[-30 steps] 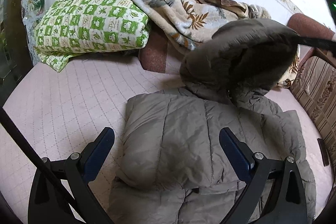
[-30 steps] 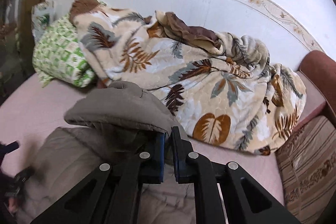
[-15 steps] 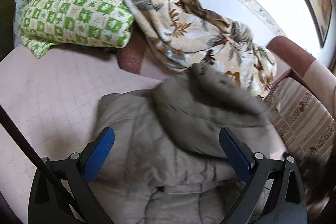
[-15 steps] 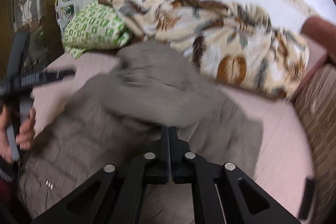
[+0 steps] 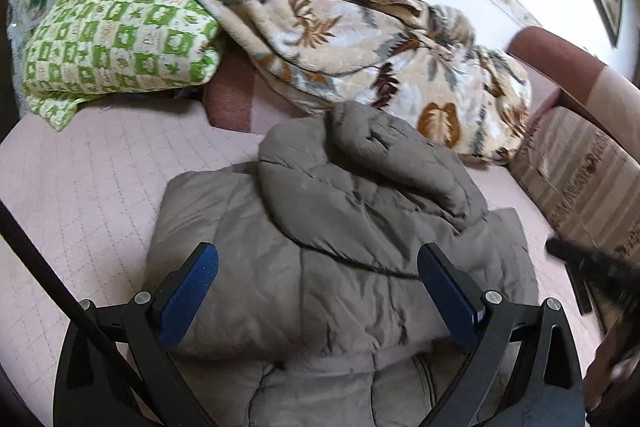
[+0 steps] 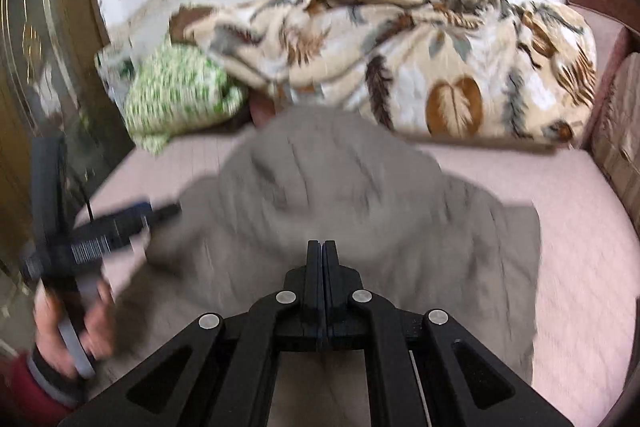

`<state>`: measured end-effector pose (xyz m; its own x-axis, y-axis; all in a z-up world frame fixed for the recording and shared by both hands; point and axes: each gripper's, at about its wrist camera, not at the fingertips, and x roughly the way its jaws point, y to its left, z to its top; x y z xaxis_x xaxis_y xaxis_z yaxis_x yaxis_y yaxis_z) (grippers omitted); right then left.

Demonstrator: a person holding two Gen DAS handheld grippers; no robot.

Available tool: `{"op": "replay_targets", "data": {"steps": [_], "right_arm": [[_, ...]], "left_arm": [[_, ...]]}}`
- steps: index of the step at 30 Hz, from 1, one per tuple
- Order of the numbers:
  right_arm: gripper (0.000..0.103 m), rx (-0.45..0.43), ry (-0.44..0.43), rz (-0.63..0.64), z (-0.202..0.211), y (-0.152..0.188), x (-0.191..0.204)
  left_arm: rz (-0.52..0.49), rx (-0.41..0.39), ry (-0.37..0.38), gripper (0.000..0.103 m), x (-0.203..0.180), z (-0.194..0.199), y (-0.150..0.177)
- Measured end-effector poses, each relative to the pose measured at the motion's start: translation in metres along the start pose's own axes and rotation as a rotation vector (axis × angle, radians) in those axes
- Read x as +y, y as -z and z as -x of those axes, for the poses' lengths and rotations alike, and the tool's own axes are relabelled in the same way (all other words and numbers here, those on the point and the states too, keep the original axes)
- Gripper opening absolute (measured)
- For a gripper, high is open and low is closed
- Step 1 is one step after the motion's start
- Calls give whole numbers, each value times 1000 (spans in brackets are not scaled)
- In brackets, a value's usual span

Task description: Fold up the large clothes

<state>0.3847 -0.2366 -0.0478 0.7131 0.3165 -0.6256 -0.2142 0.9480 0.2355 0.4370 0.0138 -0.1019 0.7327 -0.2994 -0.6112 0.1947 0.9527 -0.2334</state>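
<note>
Lying across the middle of the pink quilted bed (image 5: 80,187), the grey padded jacket (image 5: 320,267) is the landmark for everything else. Its body is spread flat on the bed, and its hood (image 5: 368,163) is folded down over the upper part of the body, resting there in a soft mound. Beyond the jacket, along the white wall, a leaf-patterned blanket (image 5: 360,39) is heaped, its lower edge just past the hood. Beyond the jacket and to the left in the left wrist view sits a green-and-white checked pillow (image 5: 116,39), partly under the blanket's end. To the right of the jacket a striped brown cushion (image 5: 580,179) stands at the bed's edge.

Above the near part of the jacket hangs the left gripper (image 5: 318,295), its jaws wide apart, blue pads on either side with only jacket fabric seen between and below them; nothing is gripped. In the right wrist view this gripper (image 6: 116,227) shows at the jacket's left edge, held by a hand (image 6: 72,323) with a red sleeve (image 6: 24,391).

Over the jacket's near middle the right gripper (image 6: 323,247) has its jaws pressed fully together with nothing between them; the picture is blurred, and the hood (image 6: 320,171) lies just ahead of the tips.
</note>
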Motion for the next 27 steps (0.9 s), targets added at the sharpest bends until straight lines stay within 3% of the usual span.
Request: {"op": "replay_targets", "data": {"steps": [3,6,7,10,13,15,19,22,25,27], "right_arm": [[5,-26,-6,-21,-20,-29,5],[26,-29,-16,-47,-51,-41,8],[27,-20,-18,-51,-61,-40,8],[27,64,-33,-55,-99,-26,9],[27,190,-7,-47,-136,7,10],[27,240,4,-46,-152,23,6],[27,230,-28,-79,-150,23,-1],[27,167,-89,-104,-121,13,-4],[27,103,-52,-78,-94,7,-5],[27,74,5,-61,-81,7,-11]], "left_arm": [[7,-1,-59,100,-1,-10,-1],[13,13,-99,100,0,-24,-2],[14,21,-103,100,0,-29,-2],[-10,66,-115,100,-1,-48,-2],[-38,182,-202,100,2,-76,8],[-34,226,-201,100,6,-86,15],[-64,199,-193,100,2,-75,13],[-62,134,-161,100,-3,-57,6],[-69,73,-135,100,-9,-44,1],[-95,87,-140,100,-14,-48,3]]}}
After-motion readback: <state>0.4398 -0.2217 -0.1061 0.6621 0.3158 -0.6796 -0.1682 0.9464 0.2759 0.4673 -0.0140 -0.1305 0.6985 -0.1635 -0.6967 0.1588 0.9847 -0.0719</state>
